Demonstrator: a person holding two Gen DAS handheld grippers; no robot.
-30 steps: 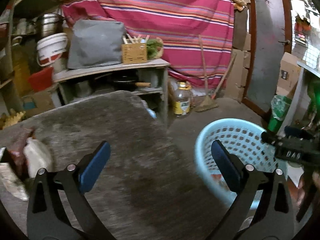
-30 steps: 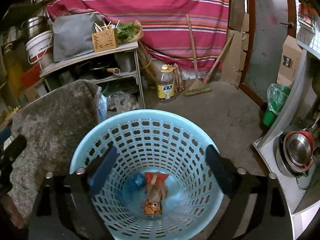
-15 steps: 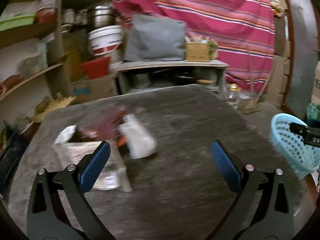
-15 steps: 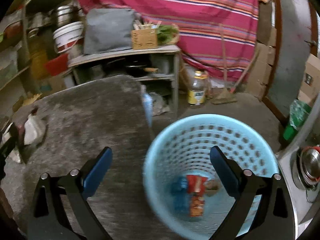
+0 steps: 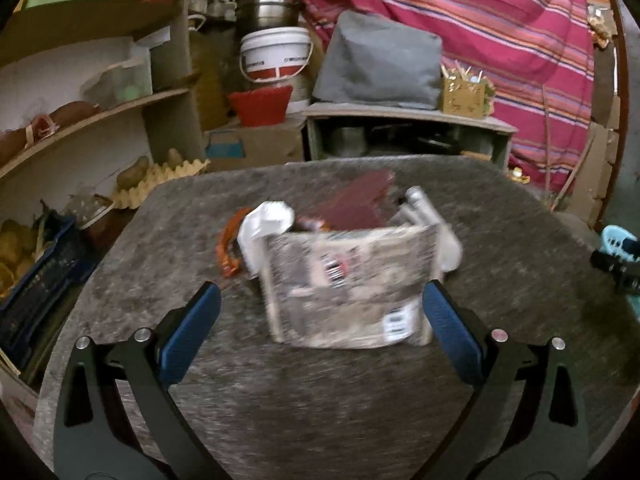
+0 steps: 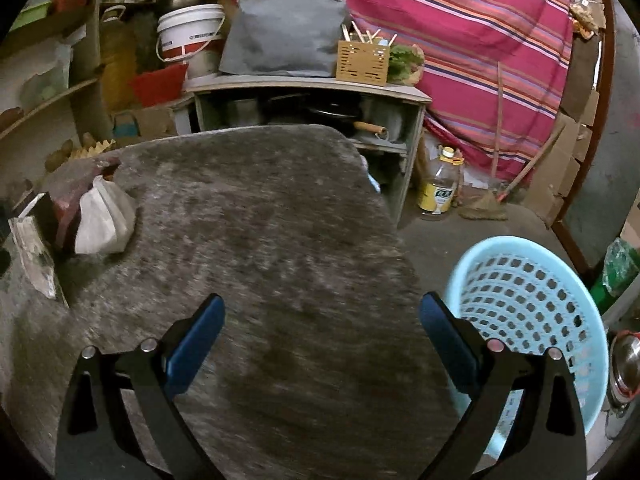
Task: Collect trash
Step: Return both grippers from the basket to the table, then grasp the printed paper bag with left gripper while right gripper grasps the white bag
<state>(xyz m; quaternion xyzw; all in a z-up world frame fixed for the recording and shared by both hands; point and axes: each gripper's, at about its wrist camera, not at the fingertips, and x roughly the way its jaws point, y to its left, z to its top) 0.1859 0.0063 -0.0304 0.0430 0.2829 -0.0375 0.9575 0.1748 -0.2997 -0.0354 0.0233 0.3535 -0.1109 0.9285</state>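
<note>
A pile of trash lies on the grey table (image 5: pixel 320 392): a flat printed paper package (image 5: pixel 348 288), a dark red wrapper (image 5: pixel 356 204), white crumpled bags (image 5: pixel 268 220) and an orange piece (image 5: pixel 226 248). My left gripper (image 5: pixel 320 328) is open and empty, its blue pads on either side of the package's near edge. My right gripper (image 6: pixel 320 340) is open and empty over the table, with the white bag (image 6: pixel 104 220) and the package (image 6: pixel 34 252) far to its left. The light blue trash basket (image 6: pixel 528 300) stands on the floor at right.
Shelves (image 5: pixel 80 120) with egg trays and a blue crate stand left of the table. A low cabinet (image 6: pixel 308 96) with a grey bundle and a wooden box stands behind it. An oil bottle (image 6: pixel 440 188) and a broom stand on the floor by the striped curtain.
Both grippers have swung left, away from the basket. The left one now faces the trash pile close up. The right one has moved from above the basket to over the table.
</note>
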